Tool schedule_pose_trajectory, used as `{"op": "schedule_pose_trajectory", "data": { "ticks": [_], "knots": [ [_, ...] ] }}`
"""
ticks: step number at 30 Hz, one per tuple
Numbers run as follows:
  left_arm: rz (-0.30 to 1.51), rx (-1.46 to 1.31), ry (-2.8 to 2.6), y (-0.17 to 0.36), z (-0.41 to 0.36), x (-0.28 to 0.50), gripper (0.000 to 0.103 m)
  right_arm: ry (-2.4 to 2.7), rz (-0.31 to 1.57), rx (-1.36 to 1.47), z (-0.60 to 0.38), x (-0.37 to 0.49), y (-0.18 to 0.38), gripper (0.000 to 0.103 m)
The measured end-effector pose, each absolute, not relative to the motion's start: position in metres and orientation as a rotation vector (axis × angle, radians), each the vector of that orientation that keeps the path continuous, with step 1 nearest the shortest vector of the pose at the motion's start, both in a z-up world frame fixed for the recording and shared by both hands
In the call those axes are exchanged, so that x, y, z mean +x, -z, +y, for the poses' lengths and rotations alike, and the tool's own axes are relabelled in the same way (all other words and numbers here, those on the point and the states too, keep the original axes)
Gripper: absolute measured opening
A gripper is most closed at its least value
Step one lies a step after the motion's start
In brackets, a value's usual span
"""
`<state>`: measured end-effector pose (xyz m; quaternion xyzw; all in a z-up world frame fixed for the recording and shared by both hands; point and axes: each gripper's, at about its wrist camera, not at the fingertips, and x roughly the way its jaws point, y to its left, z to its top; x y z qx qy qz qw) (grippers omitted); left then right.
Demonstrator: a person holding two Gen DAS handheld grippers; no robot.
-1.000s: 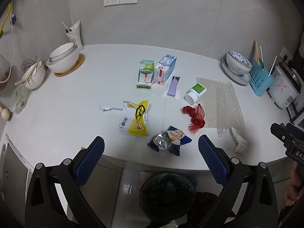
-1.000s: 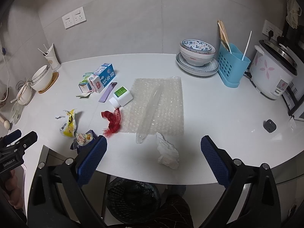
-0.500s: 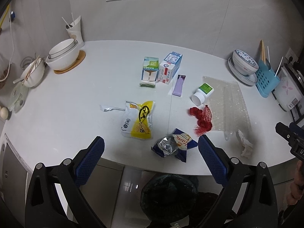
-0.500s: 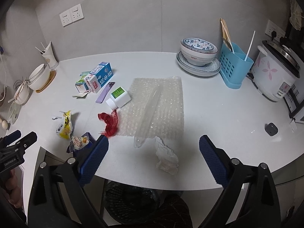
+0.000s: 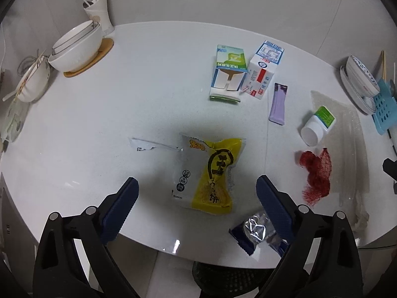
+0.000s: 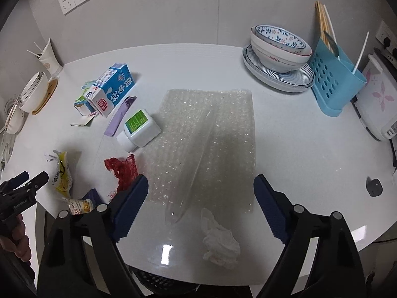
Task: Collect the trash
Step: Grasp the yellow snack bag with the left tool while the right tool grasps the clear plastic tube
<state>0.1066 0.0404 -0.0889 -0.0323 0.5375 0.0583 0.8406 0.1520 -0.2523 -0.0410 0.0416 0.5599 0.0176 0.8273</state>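
Trash lies scattered over the white desk [image 5: 104, 114], and my two views split it between them. My left gripper [image 5: 197, 193] hangs over the yellow snack wrapper [image 5: 211, 173], its fingers spread wide with nothing between the pads; the wrapper lies flat on the desk below the gap. Only this view shows the torn strip of wrapper [image 5: 151, 145] just left of the yellow one, and the silver-lined dark blue wrapper [image 5: 255, 231] at the near desk edge, partly behind my right-hand finger [image 5: 275, 211]. It also shows the green-and-white carton [image 5: 229, 74] plainly, touching the blue milk carton [image 5: 264, 72], with the purple sachet [image 5: 279, 104] just beside them.

My right gripper [image 6: 201, 203] hovers over the near end of the bubble wrap sheet [image 6: 211, 134], its fingers closing yet wide apart and gripping nothing. Only this view shows the crumpled white tissue [image 6: 219, 241] in full, near the desk edge and just beyond the sheet's corner, and the clear plastic tube [image 6: 196, 173] lying along the sheet. The white bottle with a green label [image 6: 140, 130] rests on its side at the sheet's left edge, and the red net [image 6: 122, 168] lies beside it. Beneath the desk edge a dark bin [image 6: 158, 280] shows through.
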Motion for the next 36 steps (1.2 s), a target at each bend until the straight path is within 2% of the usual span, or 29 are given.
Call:
{"op": "schedule_pose_trajectory", "data": {
  "ticks": [5,10,16,20,22,23,31,34,36],
  "knots": [
    [1.194,-0.069,-0.143,0.117,0.044,0.131,0.089,-0.036,1.273,0.115,-0.254,0.185,0.07,0.071],
    [1.231,-0.074,-0.162,0.134,0.048,0.143,0.086,-0.028,1.354,0.115,-0.25,0.208,0.094,0.056],
    [1.262,-0.087,-0.173,0.146,0.05,0.152,0.078,-0.005,1.413,0.11,-0.243,0.219,0.112,0.045],
    [1.269,-0.101,-0.165,0.149,0.051,0.156,0.067,-0.009,1.446,0.114,-0.236,0.224,0.12,0.04],
    [1.28,-0.128,-0.155,0.15,0.052,0.158,0.059,-0.006,1.46,0.12,-0.234,0.225,0.124,0.032],
    [1.287,-0.141,-0.148,0.15,0.054,0.161,0.055,-0.003,1.467,0.13,-0.233,0.225,0.125,0.031],
    [1.304,-0.163,-0.161,0.149,0.049,0.158,0.044,0.009,1.479,0.16,-0.233,0.228,0.134,0.025],
    [1.302,-0.186,-0.165,0.146,0.048,0.154,0.037,0.003,1.477,0.172,-0.238,0.227,0.133,0.025],
    [1.291,-0.179,-0.164,0.141,0.046,0.152,0.028,-0.003,1.47,0.178,-0.242,0.224,0.129,0.025]
  ]
}}
